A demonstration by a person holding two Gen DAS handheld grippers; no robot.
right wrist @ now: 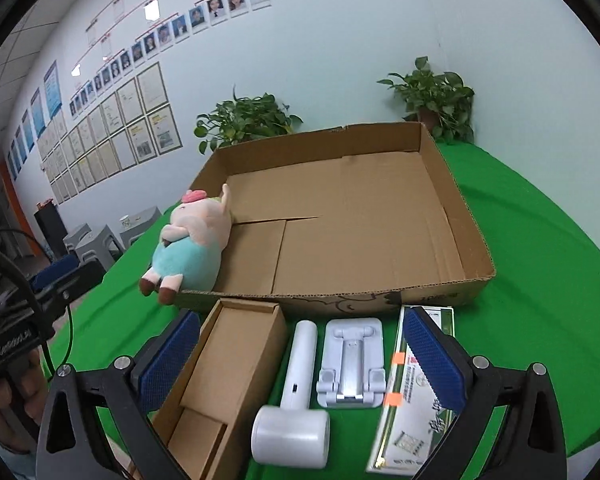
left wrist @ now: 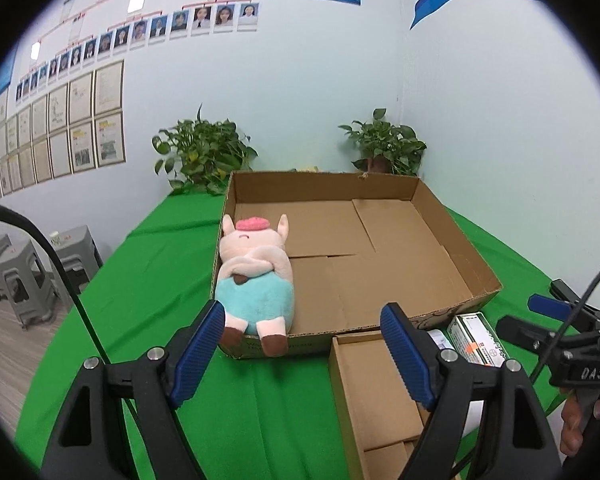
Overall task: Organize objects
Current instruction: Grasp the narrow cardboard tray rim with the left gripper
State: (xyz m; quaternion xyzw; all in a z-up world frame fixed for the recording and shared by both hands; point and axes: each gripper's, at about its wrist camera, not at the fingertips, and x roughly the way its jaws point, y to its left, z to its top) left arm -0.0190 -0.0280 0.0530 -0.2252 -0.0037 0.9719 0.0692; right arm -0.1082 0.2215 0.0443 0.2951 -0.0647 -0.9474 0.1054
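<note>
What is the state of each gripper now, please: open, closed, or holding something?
Left gripper: open, holding nothing.
Right gripper: open, holding nothing.

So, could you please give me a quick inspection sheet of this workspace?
Surface: green cloth over the table.
Job's things: plush pig lying in the big box, its feet over the near wall; small box, white roller, phone stand and green carton in a row on the cloth before it.
Clutter: nothing seen.
Grippers: left gripper and right gripper both open, holding nothing.
Cables: black cable beside the left gripper.
Surroundings: two plants, framed papers, grey stools.
</note>
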